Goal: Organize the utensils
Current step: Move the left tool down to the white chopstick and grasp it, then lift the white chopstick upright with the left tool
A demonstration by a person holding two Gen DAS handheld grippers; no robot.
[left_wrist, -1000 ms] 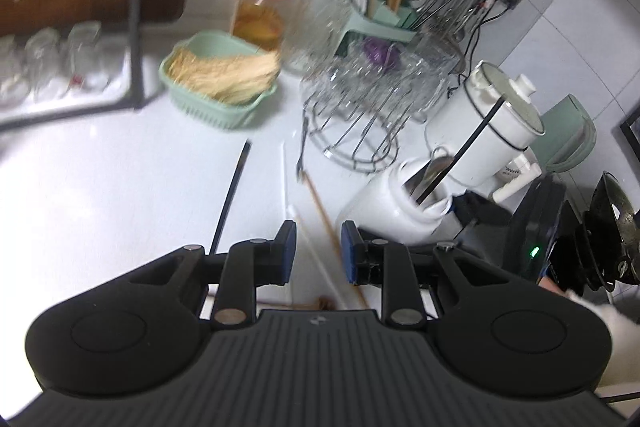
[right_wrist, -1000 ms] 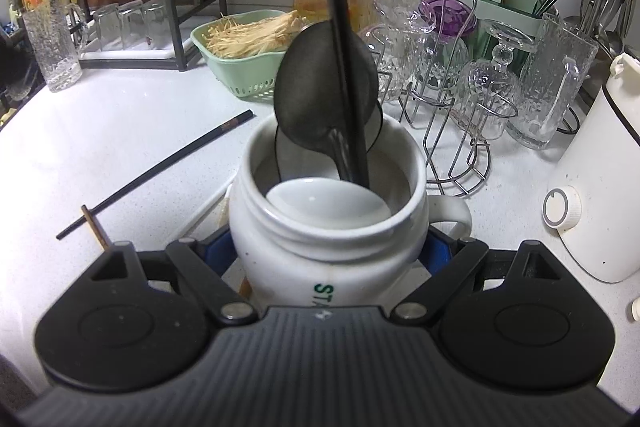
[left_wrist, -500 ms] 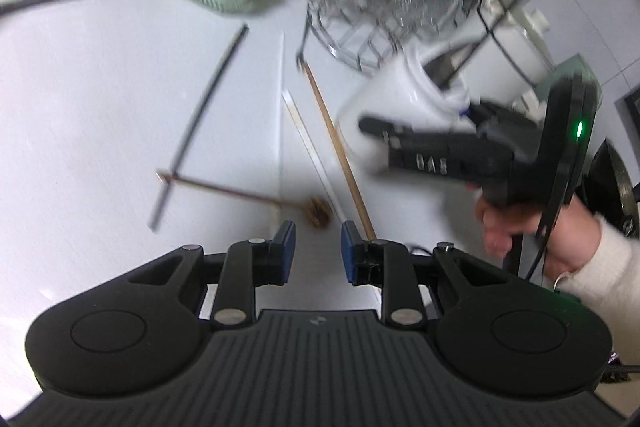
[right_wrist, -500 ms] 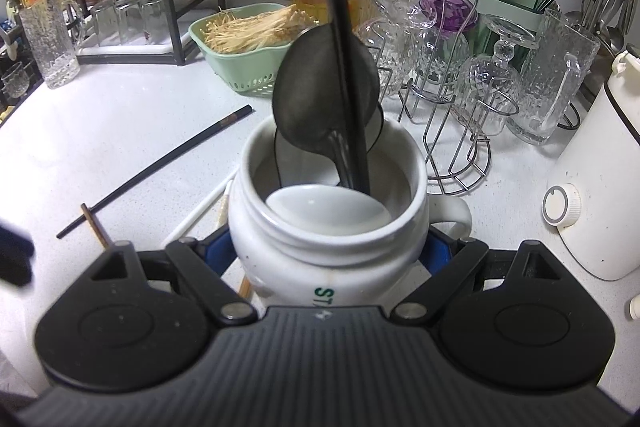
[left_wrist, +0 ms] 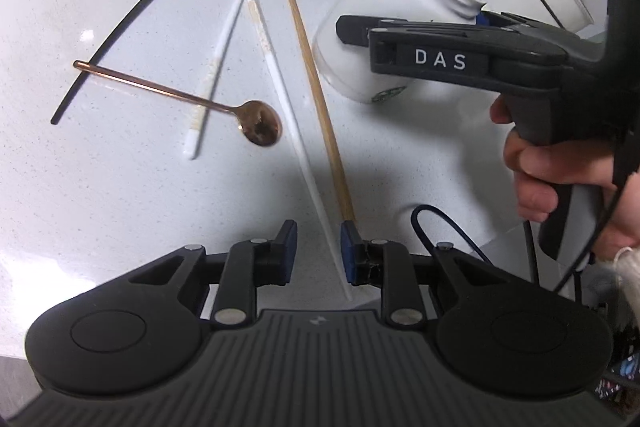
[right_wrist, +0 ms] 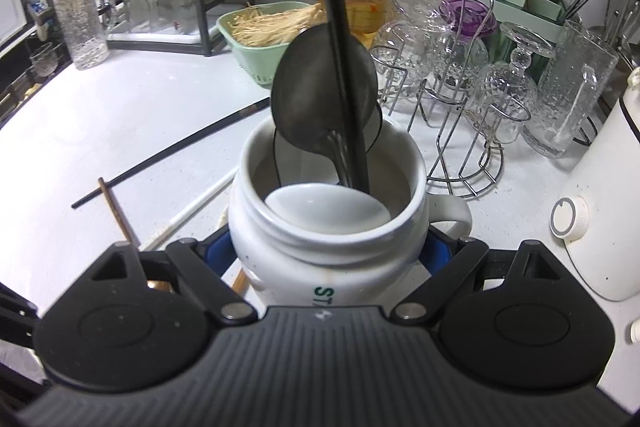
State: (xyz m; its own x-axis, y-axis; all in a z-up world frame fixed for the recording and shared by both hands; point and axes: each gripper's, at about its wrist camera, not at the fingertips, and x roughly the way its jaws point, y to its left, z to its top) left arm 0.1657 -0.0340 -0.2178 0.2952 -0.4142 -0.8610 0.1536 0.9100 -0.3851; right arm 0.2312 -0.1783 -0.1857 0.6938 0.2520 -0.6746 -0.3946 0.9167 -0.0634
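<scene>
Looking down from the left wrist, the left claw (left_wrist: 315, 241) hung low over the white surface (left_wrist: 120, 195) with its jaws apart and nothing between the pads; the near ends of a white chopstick (left_wrist: 280, 83) and a wooden chopstick (left_wrist: 316, 83) lay just ahead of them. Further out lay a second white chopstick (left_wrist: 224, 47), a copper spoon (left_wrist: 260, 123) whose handle crossed it, and a black chopstick (left_wrist: 132, 19) toward the far left. So at least five utensils were left loose on the surface. To the right, a hand (left_wrist: 548, 179) held the right claw against a white mug (left_wrist: 384, 27).

From the right wrist, the right claw (right_wrist: 332, 251) was clamped on the mug's sides, which stood upright with its handle to the right. Inside it stood a dark spoon (right_wrist: 320, 95), a black chopstick and a white spoon (right_wrist: 328, 203), the part of the sorting already done. I judged the job under halfway, with a pickup from the loose pile coming next.
</scene>
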